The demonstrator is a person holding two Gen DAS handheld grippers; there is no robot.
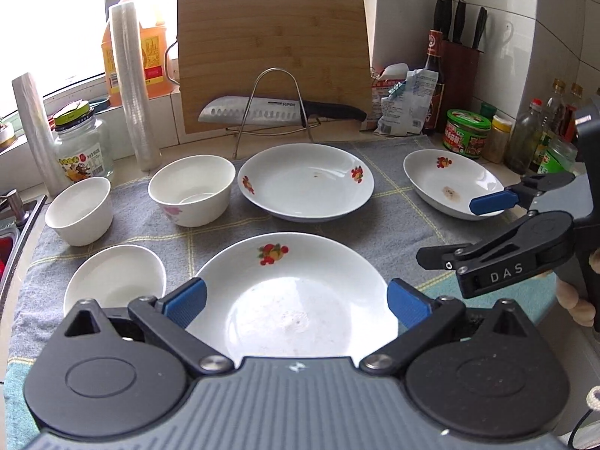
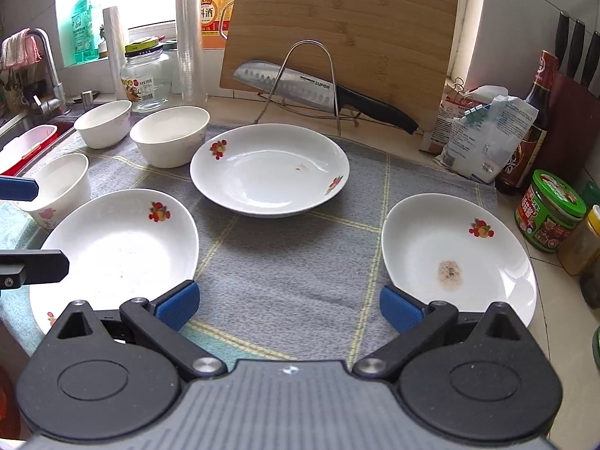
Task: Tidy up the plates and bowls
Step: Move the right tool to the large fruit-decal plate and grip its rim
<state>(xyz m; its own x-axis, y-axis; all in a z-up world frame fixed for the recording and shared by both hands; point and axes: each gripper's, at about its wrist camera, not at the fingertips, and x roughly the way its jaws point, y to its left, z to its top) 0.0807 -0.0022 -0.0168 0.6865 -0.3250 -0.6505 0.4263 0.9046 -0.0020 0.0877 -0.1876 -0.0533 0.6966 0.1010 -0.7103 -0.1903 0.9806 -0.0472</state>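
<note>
Three white plates with fruit prints lie on a grey cloth: a near-left plate, a far middle plate and a right plate with a brown stain. Three white bowls stand at the left: a near one, a far-left one and a larger one. My left gripper is open above the near-left plate. My right gripper is open above the cloth; it also shows in the left wrist view beside the stained plate.
A bamboo cutting board and a knife on a wire rack stand behind the cloth. Jars, bottles and bags line the right edge. A glass jar and plastic rolls stand at the back left. A sink lies left.
</note>
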